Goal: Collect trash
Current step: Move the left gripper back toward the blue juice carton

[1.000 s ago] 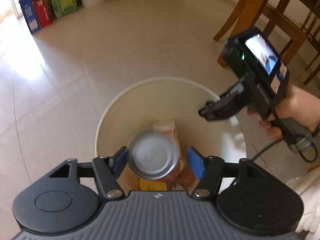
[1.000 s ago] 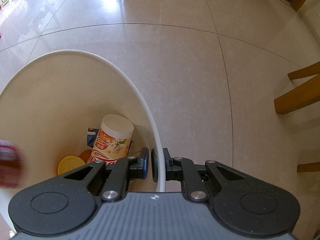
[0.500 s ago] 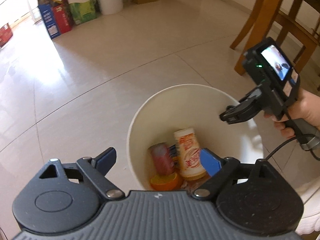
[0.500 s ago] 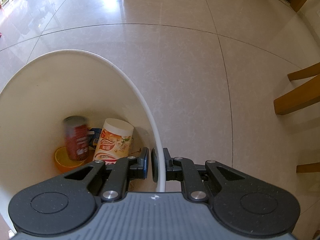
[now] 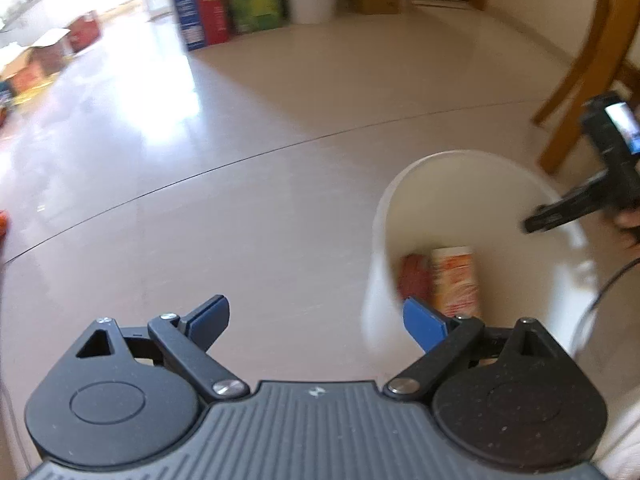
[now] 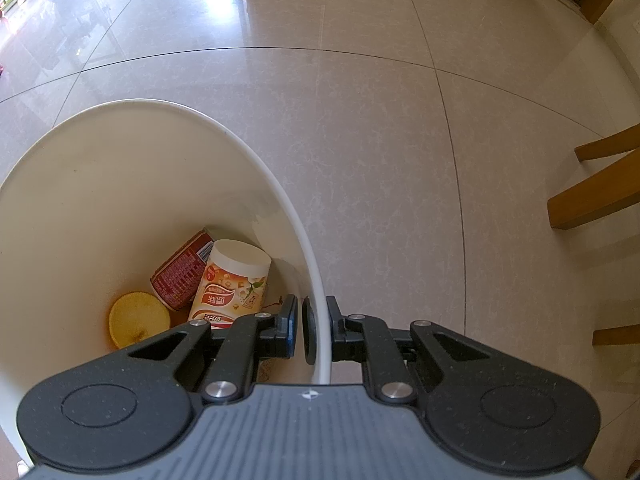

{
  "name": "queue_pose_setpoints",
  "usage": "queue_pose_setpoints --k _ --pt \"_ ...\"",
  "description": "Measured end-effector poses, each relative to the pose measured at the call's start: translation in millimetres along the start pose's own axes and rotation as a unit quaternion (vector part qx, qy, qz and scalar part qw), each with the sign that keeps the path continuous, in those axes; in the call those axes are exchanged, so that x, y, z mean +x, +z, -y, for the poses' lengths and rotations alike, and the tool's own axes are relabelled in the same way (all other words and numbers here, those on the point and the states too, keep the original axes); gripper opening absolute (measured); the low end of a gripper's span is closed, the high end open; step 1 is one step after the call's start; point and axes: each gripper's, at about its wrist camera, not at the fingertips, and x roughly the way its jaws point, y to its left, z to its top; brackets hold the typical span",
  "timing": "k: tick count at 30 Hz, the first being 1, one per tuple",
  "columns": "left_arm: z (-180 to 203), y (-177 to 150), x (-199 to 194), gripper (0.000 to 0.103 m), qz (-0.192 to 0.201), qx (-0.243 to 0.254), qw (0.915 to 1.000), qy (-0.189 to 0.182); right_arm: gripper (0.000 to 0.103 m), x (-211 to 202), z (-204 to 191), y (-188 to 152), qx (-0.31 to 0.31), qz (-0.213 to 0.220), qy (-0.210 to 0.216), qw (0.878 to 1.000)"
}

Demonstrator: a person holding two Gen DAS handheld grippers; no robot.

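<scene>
Left-wrist view shows our left gripper [image 5: 316,322] off to the side of the white bin [image 5: 378,240], over bare floor tile [image 5: 260,200], its blue pads spread wide with nothing between them; the jaws have just been opening. The red can [image 6: 182,270] lies at the bottom of the bin, leaning against the capped snack tub [image 6: 230,284], with an orange half [image 6: 138,318] beside them. Our right gripper [image 6: 310,330] is pinched onto the bin's rim, one pad inside the wall and one outside, and the closed jaws hold the bin steady.

We judge the step in hand to be the swing away from the bin toward the next piece of trash. To do it well, we keep the left jaws at full spread so they are ready for a wide item, and we look for a clear target first: the picture is blurred, and only a sliver of something orange-red [image 5: 2,224] shows at the far left edge, too little to identify. We hold the right grip firm on the rim, since a slack pinch could let the bin tip or slide. We also keep the left gripper's path clear of the bin's near wall and the cable [image 5: 592,312] on the right.
</scene>
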Motion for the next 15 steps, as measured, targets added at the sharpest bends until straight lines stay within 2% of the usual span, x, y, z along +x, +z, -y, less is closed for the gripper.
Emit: queue_pose_setpoints --k 2,8,11,15 --pt "-11 -13 4 0.094 -0.003 -0.018 0.9996 0.019 0.016 0 0 0 -0.001 0.001 0.000 1.000" --pt "-53 -55 33 0.094 -0.039 -0.121 0.9916 0.025 0.016 0 -1 0 -0.002 0.002 -0.002 1.000" --pt "-74 -75 57 0.094 -0.068 -0.167 0.9831 0.035 0.016 -1 -2 0 -0.003 0.002 -0.004 1.000" --pt "-100 -103 100 0.094 -0.111 -0.223 0.9675 0.044 0.016 -1 -3 0 -0.003 0.002 -0.005 1.000"
